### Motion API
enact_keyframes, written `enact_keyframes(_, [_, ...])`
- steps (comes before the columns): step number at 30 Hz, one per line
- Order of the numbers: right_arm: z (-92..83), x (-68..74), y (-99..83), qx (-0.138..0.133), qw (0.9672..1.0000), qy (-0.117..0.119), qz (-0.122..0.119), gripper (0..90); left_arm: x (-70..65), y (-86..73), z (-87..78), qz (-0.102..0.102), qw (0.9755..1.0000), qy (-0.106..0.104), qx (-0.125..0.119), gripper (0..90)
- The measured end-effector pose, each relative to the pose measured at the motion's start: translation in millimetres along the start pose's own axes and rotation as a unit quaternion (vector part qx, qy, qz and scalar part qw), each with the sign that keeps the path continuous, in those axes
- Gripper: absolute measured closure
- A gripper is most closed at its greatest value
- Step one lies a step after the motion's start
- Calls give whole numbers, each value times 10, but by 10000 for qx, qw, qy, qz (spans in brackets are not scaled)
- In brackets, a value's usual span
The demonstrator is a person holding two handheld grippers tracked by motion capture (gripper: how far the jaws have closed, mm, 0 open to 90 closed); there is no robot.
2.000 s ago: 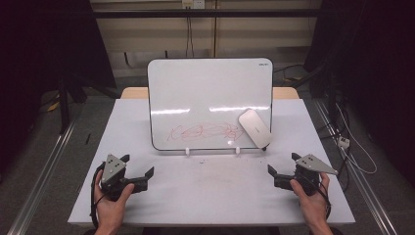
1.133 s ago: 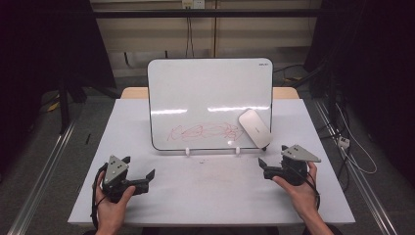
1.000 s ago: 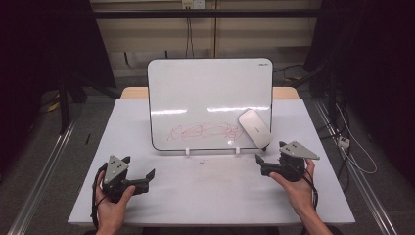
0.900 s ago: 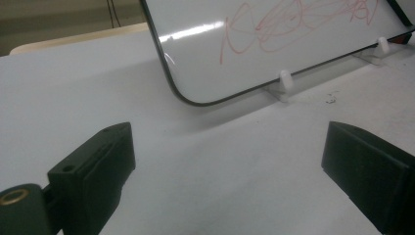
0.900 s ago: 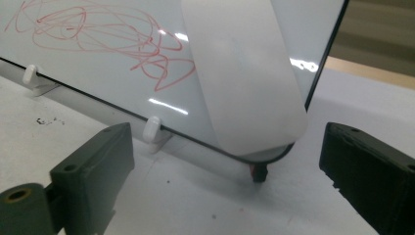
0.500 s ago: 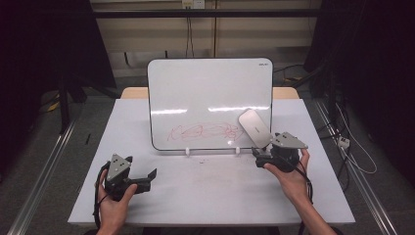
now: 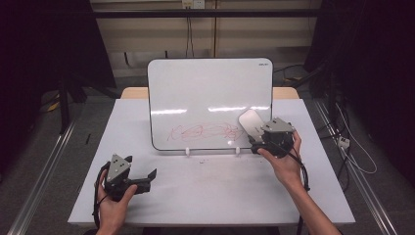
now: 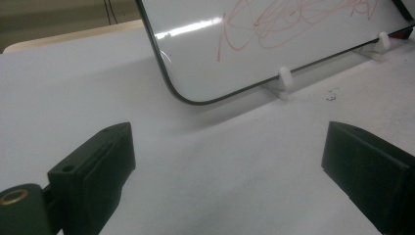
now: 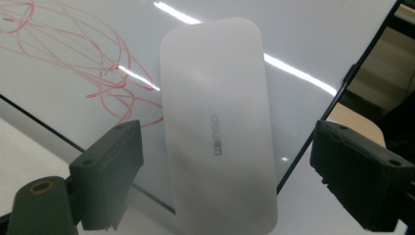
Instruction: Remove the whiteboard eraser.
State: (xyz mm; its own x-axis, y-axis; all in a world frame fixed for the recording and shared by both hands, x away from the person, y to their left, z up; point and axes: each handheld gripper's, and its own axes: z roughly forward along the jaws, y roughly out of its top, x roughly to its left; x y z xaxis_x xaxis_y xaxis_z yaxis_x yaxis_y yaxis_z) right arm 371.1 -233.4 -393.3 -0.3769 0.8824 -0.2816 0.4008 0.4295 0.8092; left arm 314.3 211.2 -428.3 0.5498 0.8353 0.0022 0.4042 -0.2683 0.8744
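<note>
The right claw (image 9: pixel 222 171), jaws spread wide, straddles the white eraser (image 9: pixel 218 122) stuck low on the whiteboard (image 7: pixel 195 88); centre it, then clench squarely across its sides.

Laboratory recording bay: a white counter (image 7: pixel 210 196) stands between dark curtains (image 7: pixel 44 73), with floor rails (image 7: pixel 41 176), loose cables (image 7: pixel 352 152) and wall sockets (image 7: pixel 192 4) (bare, workmanlike surroundings).

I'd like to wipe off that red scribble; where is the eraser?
The white eraser sits against the whiteboard's lower right corner in the high view, beside the red scribble, directly ahead of the open right tongs.
</note>
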Motion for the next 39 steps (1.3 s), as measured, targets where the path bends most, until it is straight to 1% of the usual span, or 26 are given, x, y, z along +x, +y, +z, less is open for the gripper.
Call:
enact_keyframes(2, [41, 15, 10, 49, 9999, -30, -114, 116, 8, -6, -4, 1, 10000, 0, -3, 55])
enact_keyframes(3, [94, 39, 6, 145, 9994, -96, -283, 127, 14, -13, -16, -15, 10000, -2, -1, 55])
enact_keyframes(5, [118, 48, 0, 172, 9993, -102, -324, 128, 19, -15, -21, -25, 10000, -11, -10, 55])
enact_keyframes(6, [139, 57, -3, 202, 9991, -96, -350, 130, 27, -15, -29, 5, 10000, 1, 8, 55])
enact_keyframes(8, [187, 71, -5, 212, 9988, -157, -420, 171, 28, -16, -32, -40, 10000, 6, -42, 55])
enact_keyframes(9, [187, 71, -5, 212, 9988, -157, -420, 171, 28, -16, -32, -43, 10000, 8, -50, 55])
enact_keyframes(10, [210, 73, -7, 207, 9986, -194, -456, 190, 30, -16, -31, -43, 10000, 2, -43, 55])
enact_keyframes(12, [219, 72, -12, 209, 9986, -197, -448, 199, 36, -17, -31, -8, 10000, -19, 14, 55])
enact_keyframes(13, [236, 72, -22, 240, 9983, -226, -485, 215, 37, -18, -29, -7, 10000, -16, 20, 55])
enact_keyframes(14, [245, 69, -28, 253, 9983, -238, -473, 218, 36, -19, -27, -8, 10000, -12, 17, 55])
enact_keyframes(15, [258, 67, -34, 278, 9983, -220, -465, 225, 33, -20, -21, -46, 10000, -15, -4, 55])
enact_keyframes(17, [268, 70, -39, 295, 9982, -213, -471, 235, 34, -20, -19, -44, 10000, 0, 0, 55])
enact_keyframes(18, [281, 77, -47, 332, 9978, -220, -531, 286, 35, -20, -20, -36, 10000, -4, 2, 55])
enact_keyframes(19, [281, 77, -47, 332, 9978, -220, -531, 286, 34, -21, -21, -36, 10000, -2, 1, 55])
enact_keyframes(20, [291, 82, -48, 359, 9977, -183, -543, 308, 35, -21, -22, -34, 10000, -5, 1, 55])
enact_keyframes(21, [292, 88, -45, 366, 9976, -204, -551, 309, 41, -20, -26, 2, 10000, 5, 20, 55])
enact_keyframes(28, [290, 89, -39, 391, 9977, -206, -521, 314, 44, -21, -25, -9, 10000, -10, 21, 55])
enact_keyframes(33, [280, 62, -40, 372, 9983, -109, -445, 315, 44, -24, -20, -35, 10000, 0, 12, 55])
enact_keyframes(35, [277, 53, -41, 363, 9986, -61, -386, 315, 45, -23, -20, -39, 10000, 2, 8, 55])
enact_keyframes(39, [265, 12, -44, 342, 9992, 108, -178, 315, 43, -22, -16, -39, 10000, 5, 10, 55])
